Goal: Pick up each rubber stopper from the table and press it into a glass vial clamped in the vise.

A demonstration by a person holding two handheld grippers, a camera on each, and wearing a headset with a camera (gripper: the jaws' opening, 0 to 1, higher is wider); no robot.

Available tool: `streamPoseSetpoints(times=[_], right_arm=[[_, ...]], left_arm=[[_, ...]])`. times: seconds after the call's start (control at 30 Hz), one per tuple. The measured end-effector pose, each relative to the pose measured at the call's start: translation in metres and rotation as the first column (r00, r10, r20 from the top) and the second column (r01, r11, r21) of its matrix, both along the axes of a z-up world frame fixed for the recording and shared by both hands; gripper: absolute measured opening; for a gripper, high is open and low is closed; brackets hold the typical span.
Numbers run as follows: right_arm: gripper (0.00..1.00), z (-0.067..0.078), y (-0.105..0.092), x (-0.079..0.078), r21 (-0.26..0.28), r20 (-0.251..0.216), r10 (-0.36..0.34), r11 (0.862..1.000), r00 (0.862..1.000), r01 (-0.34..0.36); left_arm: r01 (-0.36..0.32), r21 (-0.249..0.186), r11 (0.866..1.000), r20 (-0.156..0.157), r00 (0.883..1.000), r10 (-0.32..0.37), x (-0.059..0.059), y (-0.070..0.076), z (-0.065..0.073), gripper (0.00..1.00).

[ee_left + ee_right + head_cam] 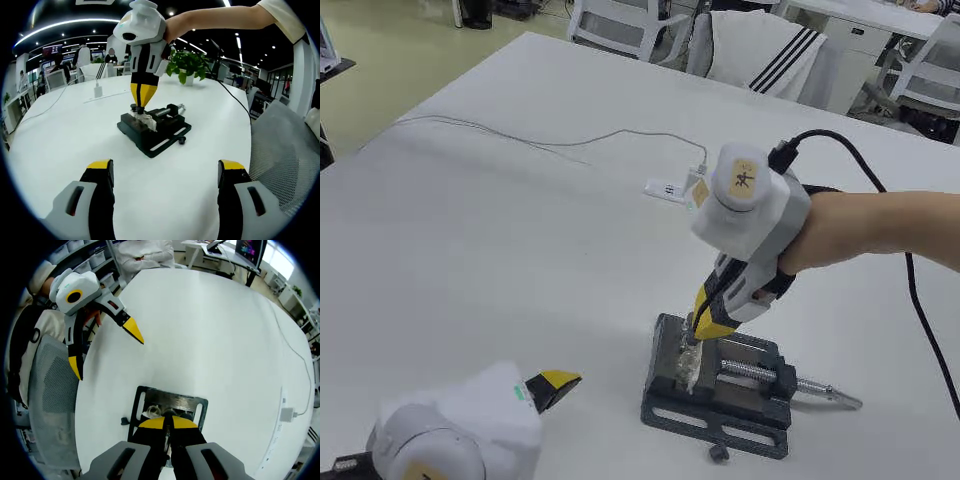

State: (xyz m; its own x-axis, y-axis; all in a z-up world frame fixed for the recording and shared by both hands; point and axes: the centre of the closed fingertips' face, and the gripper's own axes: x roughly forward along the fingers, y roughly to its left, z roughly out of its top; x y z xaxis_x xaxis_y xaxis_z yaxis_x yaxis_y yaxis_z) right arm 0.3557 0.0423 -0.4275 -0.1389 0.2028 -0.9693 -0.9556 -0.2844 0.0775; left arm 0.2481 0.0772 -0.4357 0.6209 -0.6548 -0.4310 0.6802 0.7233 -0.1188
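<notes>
The left gripper [165,165] sits low at the near left edge of the table [520,250], its yellow-tipped jaws spread wide with nothing between them. To its right, the right gripper [705,322] points steeply down, held by a hand [808,235] whose bare forearm reaches in level from the right. Its jaws are drawn together, their tips right over the glass vial [688,368], which stands clamped in the dark vise [750,400]. A small dark bit at the tips may be a rubber stopper [134,106], though it is too small to be sure.

The table is white and bare around the vise. A thin cable [520,135] runs across its far side to a white adapter [667,188]. Beyond it stand office chairs [620,20], and the left gripper view shows a potted plant [187,62].

The vial's mouth is hidden under the closed jaws, and the left gripper's body is cut off by the bottom of the head view.
</notes>
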Motion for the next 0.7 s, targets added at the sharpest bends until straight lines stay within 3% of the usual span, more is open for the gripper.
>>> streamPoseSetpoints(times=[0.7], right_arm=[[0.0, -0.0019, -0.0006, 0.0015, -0.017, 0.034, 0.003, 1.0, 0.999, -0.002]], left_arm=[[0.007, -0.006, 1.0, -0.007, 1.0, -0.007, -0.001, -0.0044, -0.0025, 0.84]])
